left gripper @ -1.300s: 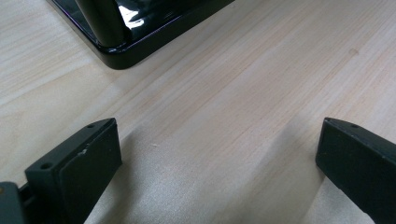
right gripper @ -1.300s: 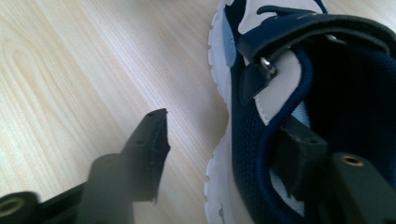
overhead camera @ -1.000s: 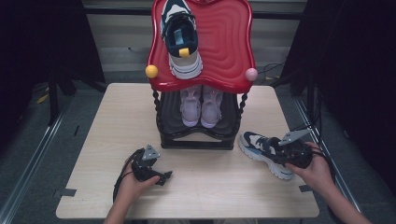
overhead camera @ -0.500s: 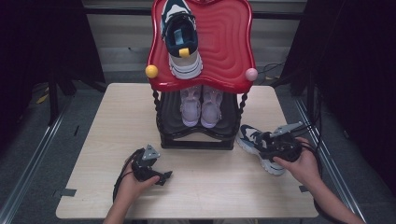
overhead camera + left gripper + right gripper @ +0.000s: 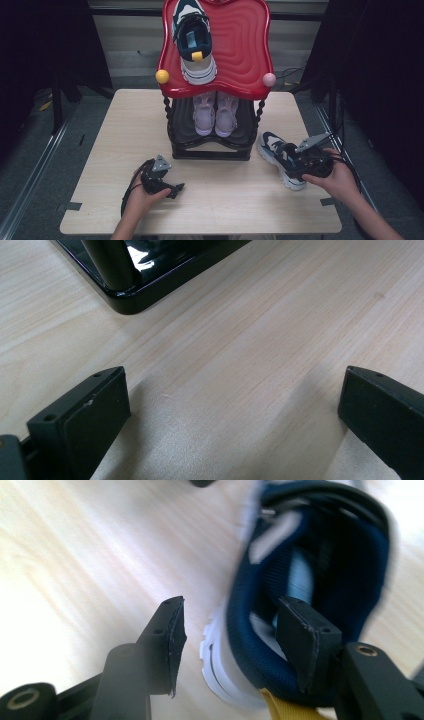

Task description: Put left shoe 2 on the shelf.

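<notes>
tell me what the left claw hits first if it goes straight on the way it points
Probably the black rack base: it lies ahead of the open left claw, slightly off to one side, with bare table between.

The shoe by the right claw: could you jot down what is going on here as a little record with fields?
Shoe on table: navy and white sneaker, right of the rack
Right claw: jaws have just been opening, one inside the heel collar, one outside, pads off it
Left claw: open over bare table
Rack: pink pair on lower shelf
Red top: matching sneaker
</notes>
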The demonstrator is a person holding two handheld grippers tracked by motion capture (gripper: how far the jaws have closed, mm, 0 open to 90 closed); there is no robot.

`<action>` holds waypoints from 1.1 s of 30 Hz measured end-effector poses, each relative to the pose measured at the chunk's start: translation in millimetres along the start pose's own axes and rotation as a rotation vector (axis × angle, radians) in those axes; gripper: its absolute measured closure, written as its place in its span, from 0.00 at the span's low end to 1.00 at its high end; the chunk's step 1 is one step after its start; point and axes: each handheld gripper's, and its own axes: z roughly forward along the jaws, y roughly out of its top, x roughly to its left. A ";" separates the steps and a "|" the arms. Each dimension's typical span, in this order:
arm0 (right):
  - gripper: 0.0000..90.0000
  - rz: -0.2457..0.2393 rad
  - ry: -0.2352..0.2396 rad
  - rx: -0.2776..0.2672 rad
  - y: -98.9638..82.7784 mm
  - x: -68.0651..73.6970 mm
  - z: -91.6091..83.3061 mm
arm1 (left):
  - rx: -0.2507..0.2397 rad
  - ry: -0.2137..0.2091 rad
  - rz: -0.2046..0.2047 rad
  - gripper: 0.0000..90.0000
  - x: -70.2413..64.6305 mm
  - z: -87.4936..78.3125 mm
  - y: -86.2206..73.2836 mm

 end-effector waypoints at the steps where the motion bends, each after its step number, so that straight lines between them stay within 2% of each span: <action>1: 0.52 0.008 0.009 -0.002 0.6 1.8 -0.4 | 0.001 0.001 0.002 0.00 0.1 -0.1 0.0; 2: 0.54 0.014 0.041 -0.006 1.8 4.3 -0.9 | 0.000 0.000 0.001 0.00 0.1 -0.1 0.0; 4: 0.54 0.010 0.071 -0.010 3.8 8.4 -0.7 | 0.000 0.000 0.000 0.00 0.0 0.0 0.0; 8: 0.52 -0.032 0.063 0.003 9.2 18.0 2.8 | 0.000 0.002 0.000 0.00 0.0 -0.1 0.0; 11: 0.52 -0.009 0.089 -0.014 12.7 22.1 4.9 | 0.000 0.002 0.001 0.00 0.0 -0.1 0.0; 14: 0.52 -0.035 0.084 -0.024 18.8 26.9 6.6 | 0.000 0.001 0.001 0.00 0.1 -0.1 0.0; 18: 0.49 -0.061 0.096 -0.004 26.4 28.8 7.1 | 0.001 0.002 0.002 0.00 0.1 -0.1 0.1; 21: 0.49 -0.078 0.102 0.036 30.8 27.5 5.8 | 0.000 0.002 0.001 0.00 0.1 -0.1 0.0; 25: 0.48 -0.118 0.096 0.136 36.0 25.5 6.4 | 0.000 0.000 0.000 0.00 0.0 0.0 0.0; 26: 0.48 -0.142 0.109 0.163 36.7 25.0 6.2 | 0.000 0.000 0.000 0.00 0.1 0.0 0.0; 28: 0.48 -0.169 0.111 0.191 39.2 24.9 6.5 | 0.000 0.000 0.001 0.00 0.1 -0.1 0.0; 33: 0.51 -0.197 0.103 0.243 43.2 25.1 7.6 | 0.000 0.000 0.001 0.00 0.1 -0.1 0.0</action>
